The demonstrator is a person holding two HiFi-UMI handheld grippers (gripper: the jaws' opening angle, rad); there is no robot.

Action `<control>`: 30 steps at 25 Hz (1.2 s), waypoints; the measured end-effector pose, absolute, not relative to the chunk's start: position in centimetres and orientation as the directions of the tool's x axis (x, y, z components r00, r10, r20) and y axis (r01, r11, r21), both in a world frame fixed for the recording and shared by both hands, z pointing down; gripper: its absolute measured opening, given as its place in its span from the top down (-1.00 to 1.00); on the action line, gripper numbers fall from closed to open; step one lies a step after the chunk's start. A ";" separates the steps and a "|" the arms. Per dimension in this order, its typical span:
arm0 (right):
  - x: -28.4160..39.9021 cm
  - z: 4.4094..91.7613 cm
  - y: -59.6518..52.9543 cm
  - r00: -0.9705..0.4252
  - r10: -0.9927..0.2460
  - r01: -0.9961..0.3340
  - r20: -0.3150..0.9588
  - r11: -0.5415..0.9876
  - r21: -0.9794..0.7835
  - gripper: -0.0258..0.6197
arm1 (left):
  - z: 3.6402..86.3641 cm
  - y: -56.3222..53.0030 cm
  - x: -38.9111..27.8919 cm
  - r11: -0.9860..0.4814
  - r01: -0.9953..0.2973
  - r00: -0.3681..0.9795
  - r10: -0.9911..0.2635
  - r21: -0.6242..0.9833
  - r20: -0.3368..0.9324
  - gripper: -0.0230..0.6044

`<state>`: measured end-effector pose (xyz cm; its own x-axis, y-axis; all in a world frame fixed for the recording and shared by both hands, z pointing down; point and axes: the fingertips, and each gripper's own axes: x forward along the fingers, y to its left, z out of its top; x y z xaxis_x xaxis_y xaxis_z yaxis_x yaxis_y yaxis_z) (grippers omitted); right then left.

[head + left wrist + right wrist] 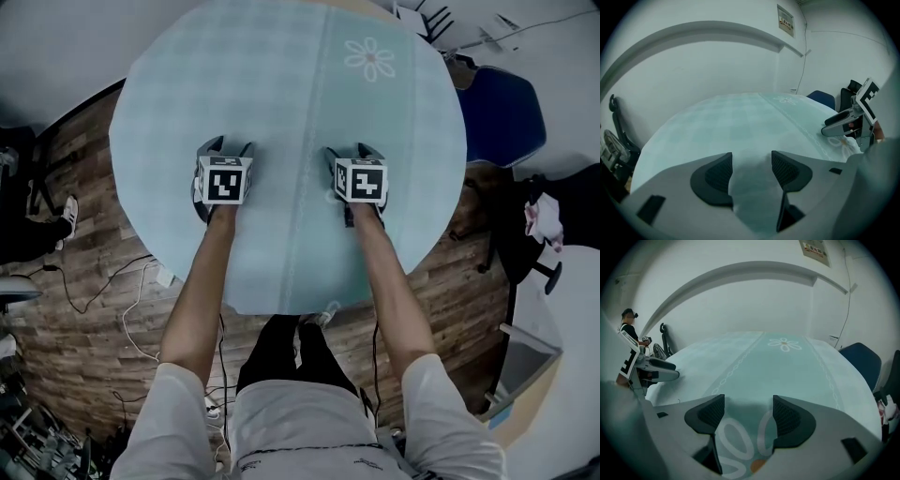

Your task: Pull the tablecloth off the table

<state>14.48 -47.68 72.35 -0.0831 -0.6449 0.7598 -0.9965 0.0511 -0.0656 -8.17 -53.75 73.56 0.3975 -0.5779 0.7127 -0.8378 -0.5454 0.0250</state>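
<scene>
- Two hand-held tools out over a pale teal tablecloth (281, 84), seen from above: left gripper (228, 148) and right gripper (349, 152), side by side near the middle of the cloth, each at the end of a bare forearm (202, 281).
- Tablecloth spread flat and smooth over a round bench, hiding its top entirely. Near edge drooping a little past the rim toward the person. White daisy print (369, 58) on the far right part.
- Left gripper, in its own view: jaws wide apart, only flat cloth in the gap, no fold between the pads, nothing held.
- Right gripper, in its own view: jaws likewise wide apart, above white oval petals (729, 441) round an orange centre, apparently a second daisy. Nothing pinched.
- Cannot tell whether the jaw tips touch the fabric or hover just above it.
- Step in hand, as a judgement: the very start, lining up for a grasp. No bunching, no edge drawn off the bench, so the whole pull seemingly ahead.
- Next move probably calls for pressing down and closing both grippers to gather a pinch of fabric, or dropping back to the hanging near edge, likely easier to catch. Then a level pull toward the body, both hands together.
- Possible trouble: smooth flat cloth slipping from the pads, or an uneven pull skewing it toward the blue chair (502, 112) at right.
</scene>
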 end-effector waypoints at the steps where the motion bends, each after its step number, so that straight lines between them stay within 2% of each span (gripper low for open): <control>1: 14.5 72.9 -47.6 -0.082 -0.634 -0.997 0.769 0.053 -0.063 -0.05 | 74.1 -53.8 -8.1 -0.555 -0.831 0.400 -0.560 0.029 0.725 0.08; 4: 14.8 73.5 -47.6 -0.069 -0.642 -0.997 0.764 0.061 -0.038 -0.05 | 75.2 -53.6 -7.9 -0.587 -0.808 0.423 -0.518 0.050 0.743 0.17; 10: 14.9 73.3 -47.6 -0.062 -0.636 -0.998 0.769 0.052 -0.037 -0.04 | 74.6 -53.5 -7.7 -0.597 -0.800 0.439 -0.518 0.058 0.734 0.25; 16: 15.0 73.3 -47.5 -0.043 -0.640 -0.999 0.767 0.030 -0.031 0.03 | 74.1 -53.3 -7.5 -0.594 -0.801 0.458 -0.522 0.079 0.720 0.66; 22: 14.6 73.3 -46.8 -0.021 -0.643 -1.000 0.766 0.015 -0.015 0.40 | 75.1 -52.8 -7.3 -0.596 -0.801 0.447 -0.538 0.052 0.715 0.84; 26: 14.7 73.5 -46.2 -0.014 -0.638 -1.000 0.770 0.026 0.004 0.75 | 75.2 -52.6 -7.3 -0.605 -0.795 0.447 -0.538 0.041 0.715 0.87; 30: 14.5 73.6 -45.9 -0.052 -0.644 -0.999 0.764 0.037 -0.036 0.81 | 75.4 -52.4 -7.2 -0.598 -0.801 0.441 -0.545 0.038 0.713 0.87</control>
